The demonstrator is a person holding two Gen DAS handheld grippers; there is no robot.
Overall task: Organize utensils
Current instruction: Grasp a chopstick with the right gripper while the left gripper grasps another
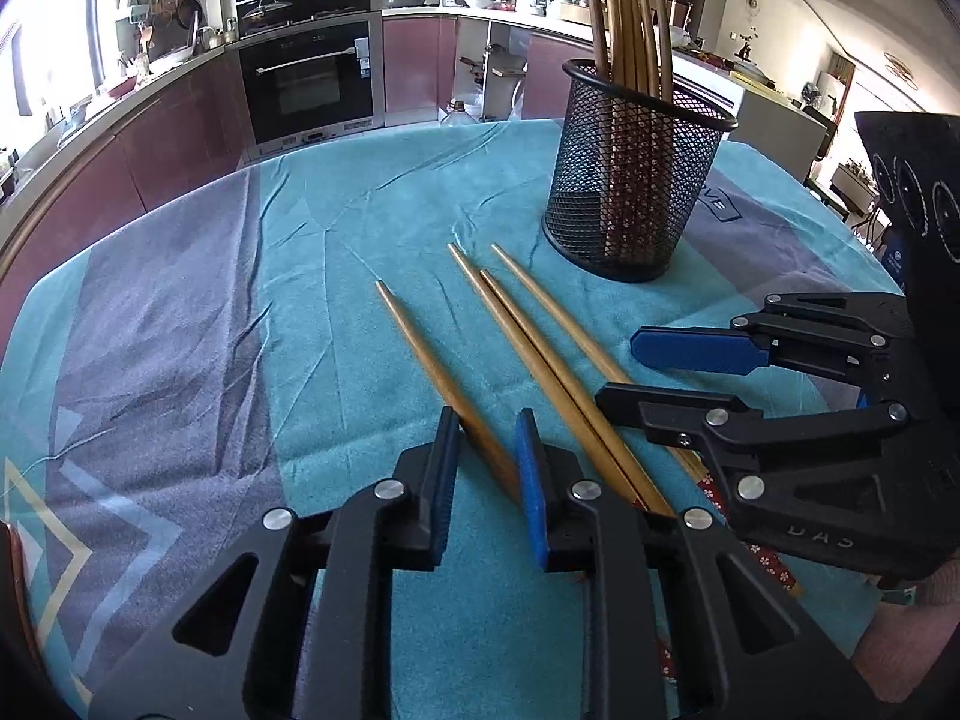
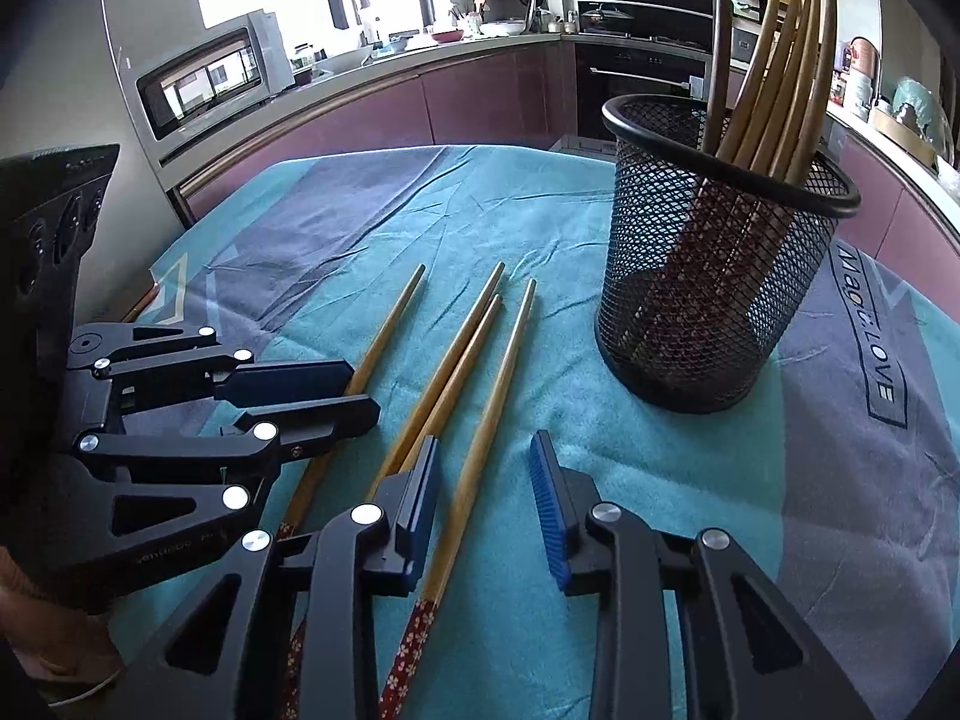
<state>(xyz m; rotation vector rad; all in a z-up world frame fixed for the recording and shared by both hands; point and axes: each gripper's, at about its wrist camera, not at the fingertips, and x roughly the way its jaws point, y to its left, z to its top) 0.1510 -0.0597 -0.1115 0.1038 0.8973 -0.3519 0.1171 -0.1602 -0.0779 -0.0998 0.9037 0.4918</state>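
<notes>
Several wooden chopsticks with red floral ends lie side by side on the teal cloth. My left gripper is open, low over the cloth, its jaws either side of the leftmost chopstick, also seen in the right wrist view. My right gripper is open, its jaws astride the rightmost chopstick. A middle pair of chopsticks lies between them, also in the left wrist view. A black mesh holder stands beyond with several chopsticks upright in it; it shows in the right wrist view too.
The table is covered by a wrinkled teal and grey cloth. Kitchen counters, an oven and a microwave stand beyond the table's far edge. Each gripper shows in the other's view: the right one, the left one.
</notes>
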